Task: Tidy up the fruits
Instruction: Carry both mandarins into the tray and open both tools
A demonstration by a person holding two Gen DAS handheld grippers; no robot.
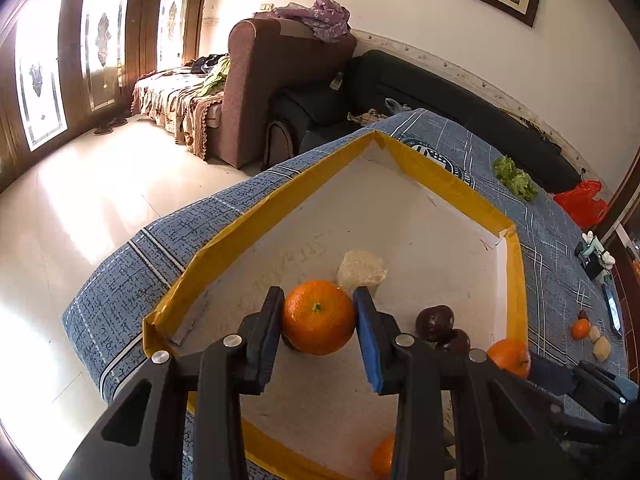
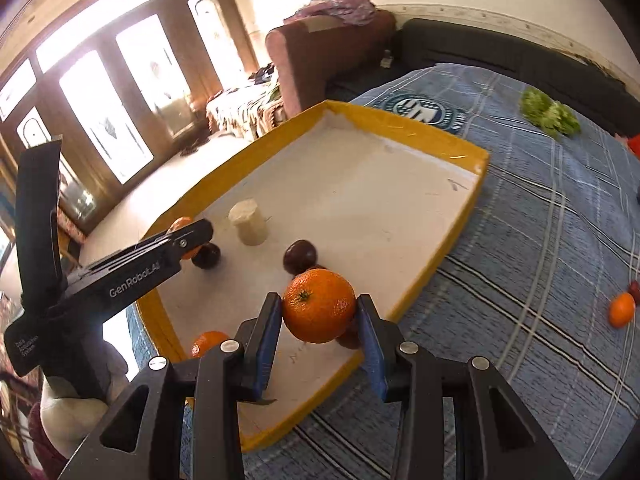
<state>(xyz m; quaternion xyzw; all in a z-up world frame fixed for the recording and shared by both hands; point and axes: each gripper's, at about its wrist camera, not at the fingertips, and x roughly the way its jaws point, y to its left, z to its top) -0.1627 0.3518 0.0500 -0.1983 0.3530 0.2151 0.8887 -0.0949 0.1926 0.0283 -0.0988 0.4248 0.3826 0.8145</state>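
A white tray with a yellow rim [image 1: 452,178] [image 2: 400,120] lies on the blue plaid cloth. My left gripper [image 1: 318,316] is shut on an orange [image 1: 318,317] just above the tray floor. My right gripper [image 2: 319,310] is shut on another orange [image 2: 319,306] over the tray's near right side. In the tray lie a pale peeled fruit [image 1: 361,270] [image 2: 248,222], dark purple fruits [image 1: 435,322] [image 2: 300,257] [image 2: 206,256] and one more orange [image 2: 208,342]. The left gripper shows in the right wrist view [image 2: 192,238], the right gripper's orange in the left wrist view [image 1: 509,358].
On the cloth outside the tray lie lettuce [image 1: 516,178] [image 2: 552,114], an orange [image 2: 622,309] [image 1: 580,329], pale pieces [image 1: 601,347] and a red bag [image 1: 582,202]. A brown sofa [image 1: 264,88] and a black couch [image 1: 460,96] stand beyond the table edge.
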